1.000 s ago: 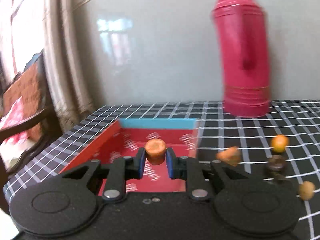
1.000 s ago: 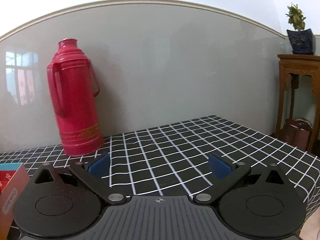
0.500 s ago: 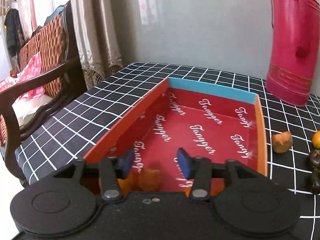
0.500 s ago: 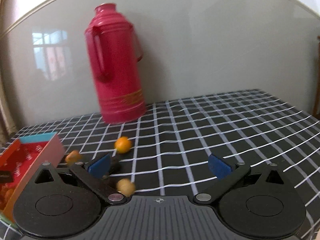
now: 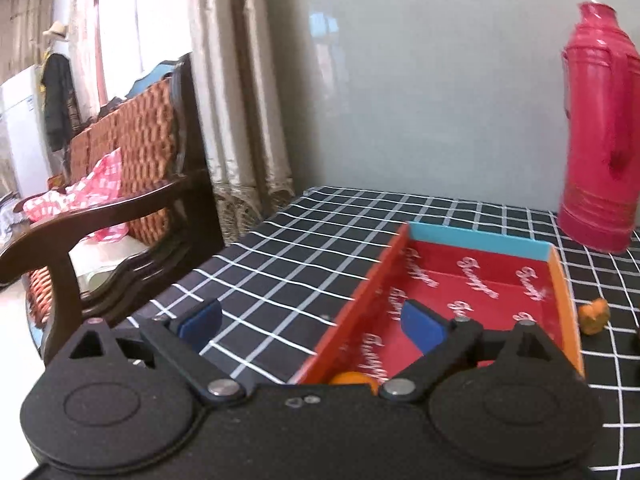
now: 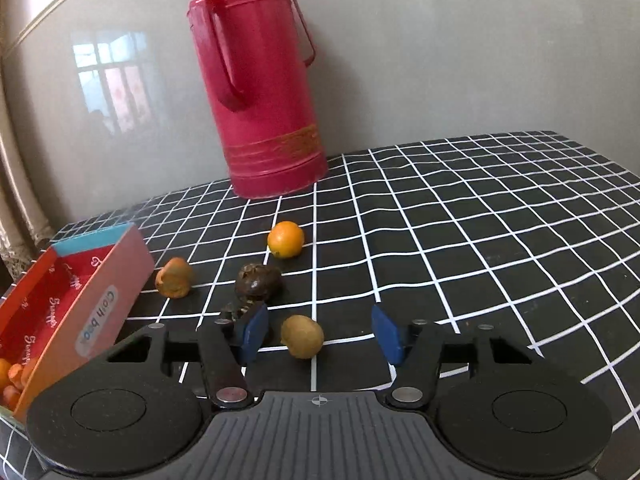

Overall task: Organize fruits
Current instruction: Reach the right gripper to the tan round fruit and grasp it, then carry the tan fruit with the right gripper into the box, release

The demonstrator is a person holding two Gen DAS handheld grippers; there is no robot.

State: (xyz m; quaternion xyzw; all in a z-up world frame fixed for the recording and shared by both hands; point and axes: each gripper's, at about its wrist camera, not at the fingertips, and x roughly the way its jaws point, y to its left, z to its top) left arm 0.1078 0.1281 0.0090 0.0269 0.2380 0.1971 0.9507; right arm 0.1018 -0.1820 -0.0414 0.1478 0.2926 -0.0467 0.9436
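Clearly the nearest risk sits with the right hand-held gripper (image 6: 316, 334): the yellow-brown fruit (image 6: 302, 336) lies between its fingers but closer to the left pad (image 6: 252, 332), so closing as it stands would likely push the round fruit sideways and let it roll across the desk (image 6: 460, 216). A dark fruit (image 6: 257, 283) lies just behind that pad, with another dark bit touching or nearly touching it, and either could get nudged or pinched by mistake. The box (image 6: 94, 308) wall is near on that side too.

The right hand-held gripper is spread wide and grips nothing. The left hand-held gripper (image 5: 310, 322) is also spread wide and empty, straddling the box's left wall with one pad over the desk and one over the red interior.

Orange fruits already rest in the box's near end. Still loose on the desk are the orange (image 6: 285, 239), a lumpy orange piece (image 6: 174, 277) just beside the box, the dark fruit and the yellow-brown one. A thermos (image 6: 260, 92) stands behind.
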